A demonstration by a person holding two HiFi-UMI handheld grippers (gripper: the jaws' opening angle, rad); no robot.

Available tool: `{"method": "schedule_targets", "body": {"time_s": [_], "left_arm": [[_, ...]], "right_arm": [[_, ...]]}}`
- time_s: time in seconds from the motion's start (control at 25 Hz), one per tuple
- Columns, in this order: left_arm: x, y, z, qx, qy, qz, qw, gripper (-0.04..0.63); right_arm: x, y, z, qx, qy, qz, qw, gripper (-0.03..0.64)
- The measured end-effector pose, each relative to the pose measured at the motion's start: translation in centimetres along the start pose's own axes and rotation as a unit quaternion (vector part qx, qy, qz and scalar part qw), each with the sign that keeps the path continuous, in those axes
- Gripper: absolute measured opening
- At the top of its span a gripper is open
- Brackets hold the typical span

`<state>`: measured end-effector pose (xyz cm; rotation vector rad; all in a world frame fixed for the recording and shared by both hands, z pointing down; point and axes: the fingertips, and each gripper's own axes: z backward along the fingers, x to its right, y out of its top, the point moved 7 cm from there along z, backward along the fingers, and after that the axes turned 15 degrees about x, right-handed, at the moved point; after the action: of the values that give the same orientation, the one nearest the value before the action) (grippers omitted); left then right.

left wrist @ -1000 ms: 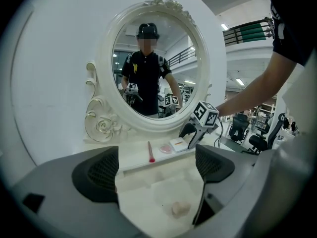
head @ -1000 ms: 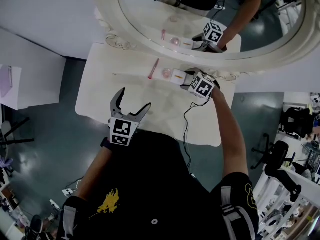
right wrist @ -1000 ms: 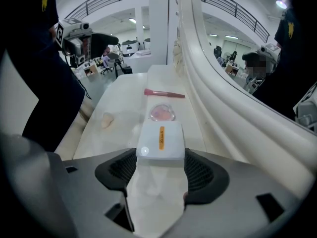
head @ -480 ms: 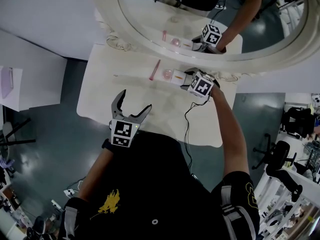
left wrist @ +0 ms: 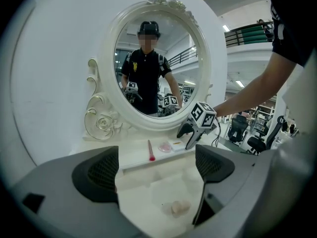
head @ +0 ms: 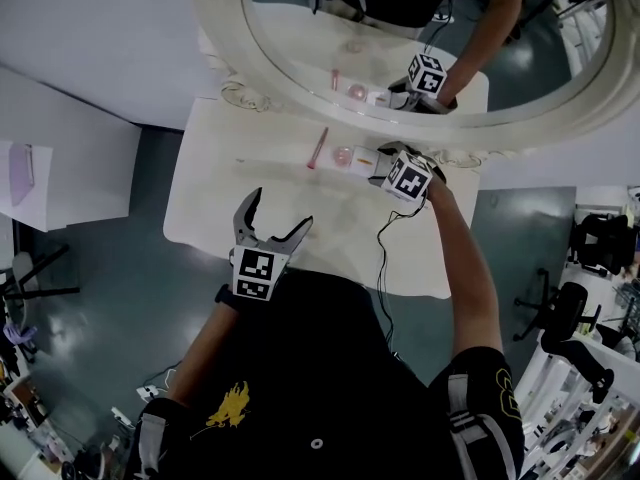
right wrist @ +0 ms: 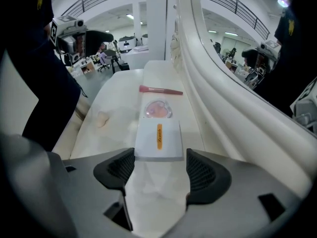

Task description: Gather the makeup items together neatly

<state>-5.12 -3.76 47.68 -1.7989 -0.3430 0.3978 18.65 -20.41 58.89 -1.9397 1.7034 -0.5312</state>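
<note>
Head view: white table (head: 215, 203) under an oval mirror (head: 250, 58). Brush (head: 317, 149), compact (head: 343, 155) and box (head: 364, 156) sit in a row at upper centre, along the back edge just below the mirror frame. Compact and box are just beside each other, and the brush is a little apart at left. Right gripper (head: 384, 162) noses steeply down at the box's right end, likely to square it against the compact. Left gripper (head: 280, 208) hangs at lower centre over the near table, probably parked while the right works.

Left gripper view: jaws spread wide, nothing pinched. A pale puff (left wrist: 177, 208) lies on the table low in frame, in line with the gap but untouched and well apart from the row. Probably the left's next pick.

Right gripper view: jaws apart, and they have just opened a bit further. The box's near end sits right at the tips with the pads not pressing it, which reads as letting go, not gripping. The compact is just beyond the box and the brush lies crosswise further up. The puff is off at left, away from the group, so gathering isn't finished.
</note>
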Motion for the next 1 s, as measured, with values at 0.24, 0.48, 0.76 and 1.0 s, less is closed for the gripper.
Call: {"method": "schedule_targets", "body": {"time_s": [0.24, 0.48, 0.76, 1.0], "left_arm": [[-0.6, 0.2, 0.5, 0.007, -0.005, -0.003, 1.0, 0.492], [-0.9, 0.2, 1.6, 0.008, -0.003, -0.01, 0.9999, 0.492], [0.8, -0.7, 2.5, -0.009, -0.012, -0.017, 0.9997, 0.492], [2.6, 0.0, 2.3, -0.006, -0.021, -0.035, 0.9992, 0.492]], "right_arm": [[-1.5, 1.3, 1.2, 0.054, -0.068, -0.026, 0.996, 0.304], [-4.8, 2.9, 3.8, 0.134, -0.143, -0.073, 0.978, 0.298], [-11.0, 4.1, 4.6, 0.205, -0.234, -0.157, 0.937, 0.281], [-10.9, 6.4, 2.1, 0.229, -0.339, -0.251, 0.878, 0.241]]}}
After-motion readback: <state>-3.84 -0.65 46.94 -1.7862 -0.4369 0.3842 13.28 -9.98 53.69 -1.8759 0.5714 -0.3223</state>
